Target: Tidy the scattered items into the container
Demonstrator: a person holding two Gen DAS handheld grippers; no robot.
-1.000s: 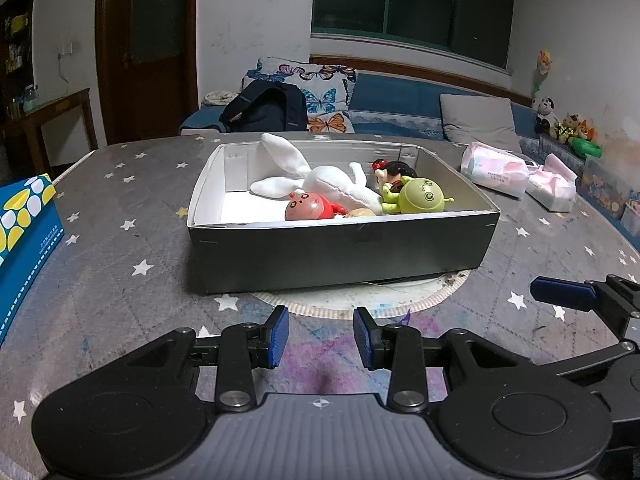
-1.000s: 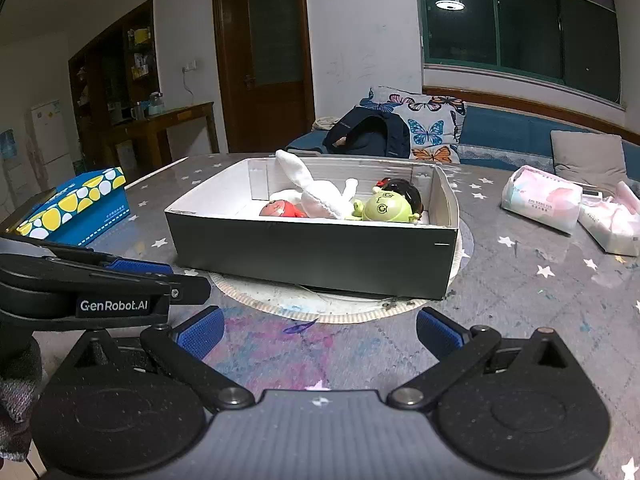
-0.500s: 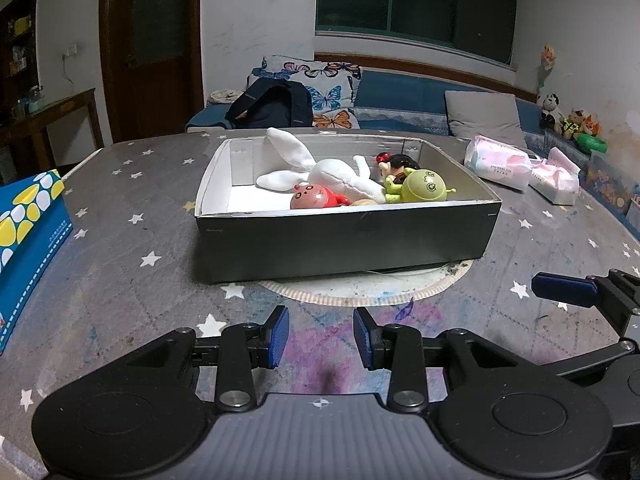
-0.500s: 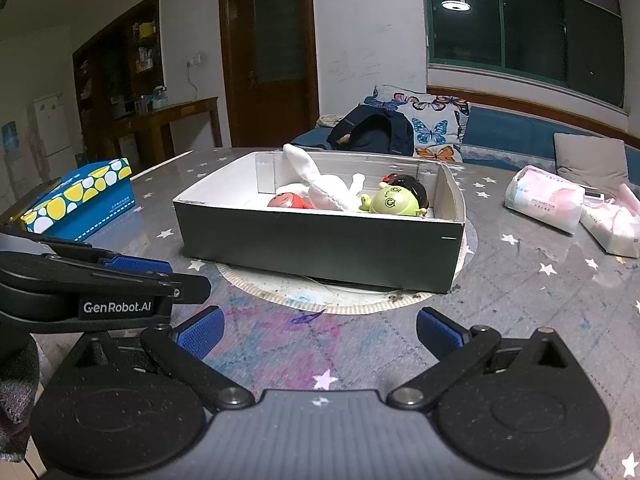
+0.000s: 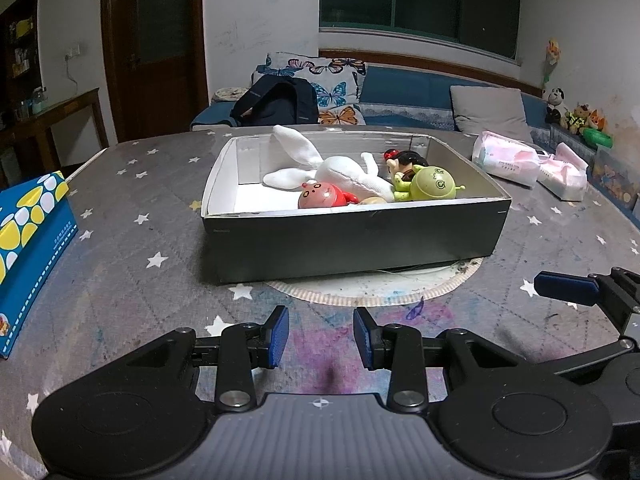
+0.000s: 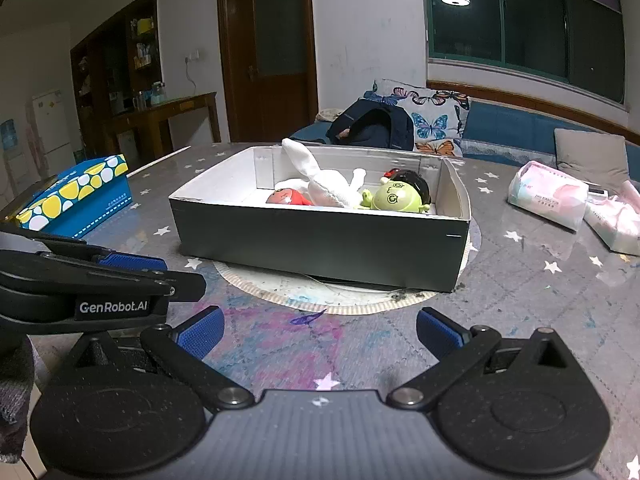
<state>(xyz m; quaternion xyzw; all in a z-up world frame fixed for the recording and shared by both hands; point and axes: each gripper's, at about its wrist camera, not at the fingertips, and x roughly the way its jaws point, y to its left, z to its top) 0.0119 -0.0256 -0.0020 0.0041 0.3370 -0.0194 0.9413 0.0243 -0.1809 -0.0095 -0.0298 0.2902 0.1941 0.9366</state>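
A dark grey box (image 5: 352,240) with a white inside stands on a round mat in the middle of the table. In it lie a white plush rabbit (image 5: 344,172), a red round toy (image 5: 320,200), a green round toy (image 5: 434,184) and a dark-haired doll (image 5: 404,160). My left gripper (image 5: 320,336) hovers over the table in front of the box, its blue pads a small gap apart with nothing between them. My right gripper (image 6: 320,332) is beside it, wide open and empty, also short of the box (image 6: 320,240).
A blue and yellow tissue box (image 5: 32,240) sits at the table's left edge. Two soft pink and white packs (image 5: 508,160) lie at the right. The star-patterned tablecloth (image 5: 140,280) covers the table. A sofa with cushions and a backpack is behind.
Both views shift only very slightly. The grippers keep the same opening and the toys in the box have not moved.
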